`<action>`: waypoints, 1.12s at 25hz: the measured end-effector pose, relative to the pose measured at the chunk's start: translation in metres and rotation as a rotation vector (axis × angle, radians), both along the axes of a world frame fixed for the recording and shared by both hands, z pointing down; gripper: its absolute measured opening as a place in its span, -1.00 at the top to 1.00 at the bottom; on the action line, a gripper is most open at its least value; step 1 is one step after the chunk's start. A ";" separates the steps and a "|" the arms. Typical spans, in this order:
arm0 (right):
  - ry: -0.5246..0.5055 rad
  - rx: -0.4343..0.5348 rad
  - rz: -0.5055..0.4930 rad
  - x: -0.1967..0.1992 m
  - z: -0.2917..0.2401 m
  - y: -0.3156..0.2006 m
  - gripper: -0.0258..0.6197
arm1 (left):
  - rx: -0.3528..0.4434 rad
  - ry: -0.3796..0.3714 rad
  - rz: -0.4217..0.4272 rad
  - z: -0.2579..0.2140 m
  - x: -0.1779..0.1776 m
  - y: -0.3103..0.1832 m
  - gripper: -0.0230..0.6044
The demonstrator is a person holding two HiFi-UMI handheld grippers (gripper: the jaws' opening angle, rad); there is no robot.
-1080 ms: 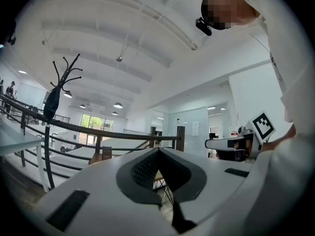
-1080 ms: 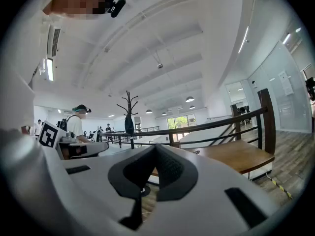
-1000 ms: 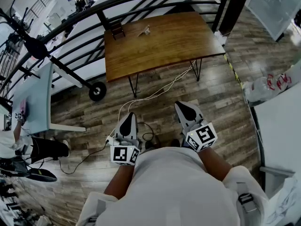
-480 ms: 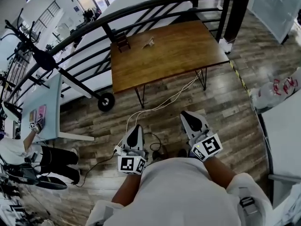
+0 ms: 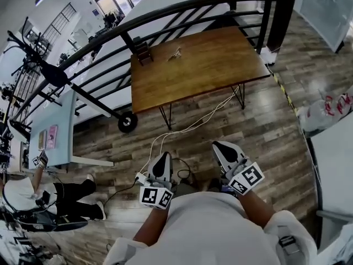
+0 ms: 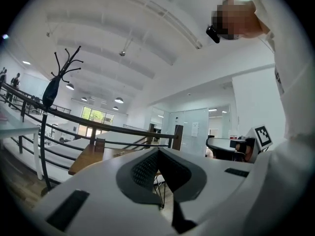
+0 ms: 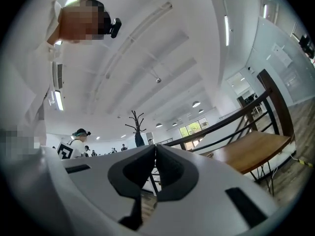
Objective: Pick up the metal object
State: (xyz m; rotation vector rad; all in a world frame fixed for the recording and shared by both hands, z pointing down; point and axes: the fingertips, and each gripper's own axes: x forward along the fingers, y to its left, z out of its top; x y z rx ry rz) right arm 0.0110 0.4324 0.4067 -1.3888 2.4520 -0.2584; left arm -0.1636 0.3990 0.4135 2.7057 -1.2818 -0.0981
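Wooden table (image 5: 209,65) at the far side of the head view, and there on it, toward the back edge, lies the small metal object (image 5: 175,53). It's silvery and too small to make out its shape. Just to its left stands a little dark wooden piece (image 5: 143,51), near it but not touching.

Down at the near edge, close to the person's body, the left gripper (image 5: 162,159) and the right gripper (image 5: 223,148) are held side by side above the plank floor (image 5: 265,126), both pointing toward the table. Over to the left gripper view: jaws pressed together tip to tip, nothing between them. Right gripper view, same picture: jaws clenched on themselves, holding nothing.

So the metal object sits well apart from both pairs of jaws, out ahead of them, with a stretch of floor and a white cable (image 5: 187,127) lying in between. It lines up roughly with the left gripper and falls to the left of the right one. Behind the table runs a black railing (image 5: 182,7).
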 end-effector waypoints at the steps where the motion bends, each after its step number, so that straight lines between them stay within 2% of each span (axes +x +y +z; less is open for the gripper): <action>1: -0.003 -0.010 -0.003 0.003 0.003 0.000 0.85 | -0.010 0.007 0.006 -0.001 0.004 0.001 0.89; 7: -0.008 -0.052 0.017 0.016 0.019 -0.014 0.85 | -0.042 0.005 0.005 0.009 0.009 -0.015 0.89; 11: 0.014 -0.065 0.029 0.018 0.024 -0.037 0.84 | -0.028 0.008 0.004 0.023 0.007 -0.041 0.89; 14: 0.036 -0.071 0.032 0.020 0.022 -0.059 0.84 | -0.035 0.030 -0.014 0.020 0.009 -0.068 0.89; 21: 0.090 -0.084 0.065 0.028 0.015 -0.137 0.84 | 0.000 0.072 -0.029 0.006 0.006 -0.148 0.89; 28: 0.160 -0.074 0.088 0.014 0.003 -0.214 0.84 | 0.034 0.081 -0.020 0.000 -0.007 -0.226 0.89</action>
